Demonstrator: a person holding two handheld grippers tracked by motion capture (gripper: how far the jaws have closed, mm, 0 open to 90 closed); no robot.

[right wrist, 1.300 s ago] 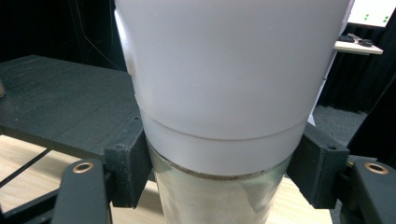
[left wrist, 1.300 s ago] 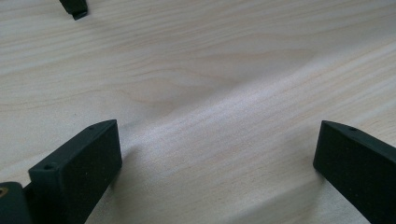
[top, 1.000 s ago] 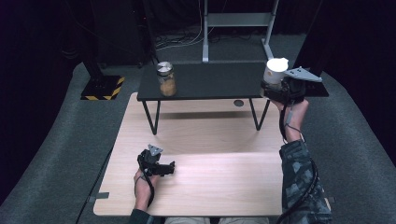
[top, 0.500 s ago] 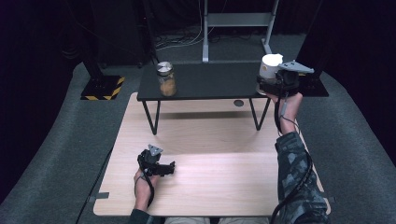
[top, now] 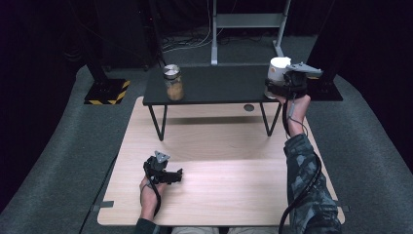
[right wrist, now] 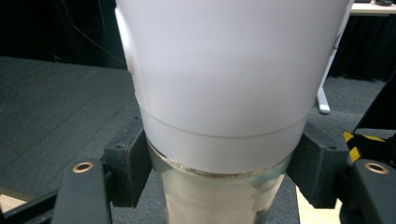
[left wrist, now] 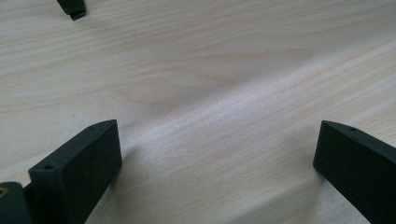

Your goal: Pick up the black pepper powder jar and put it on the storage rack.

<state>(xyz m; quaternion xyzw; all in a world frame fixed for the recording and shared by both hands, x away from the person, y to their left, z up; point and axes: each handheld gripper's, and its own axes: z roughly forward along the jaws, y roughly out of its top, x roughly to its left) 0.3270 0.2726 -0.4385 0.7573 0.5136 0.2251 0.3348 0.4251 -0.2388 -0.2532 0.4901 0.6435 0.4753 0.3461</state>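
So on my feed the right gripper [top: 285,84] has its jaws clamped on a white tumbler [top: 278,69] with a metal lower half. In the right gripper view the black pads press in on both sides right where white meets steel [right wrist: 219,154]. From the high view the tumbler sits over the right end of the small black table [top: 219,85], upright; can't tell if its base touches the top.

At the left end of that black table stands a glass jar [top: 174,83] with a metal lid and something tan inside, well apart from the tumbler.

The left gripper [top: 163,173] rests low on the pale wood tabletop [top: 224,165], jaws spread wide with nothing but wood grain [left wrist: 219,116] between them.

Room's dark. Grey carpet [top: 63,146] wraps around the wooden top, there's a yellow-and-black striped base [top: 108,91] at the back left, and a metal stand [top: 248,22] with cables behind the black table.
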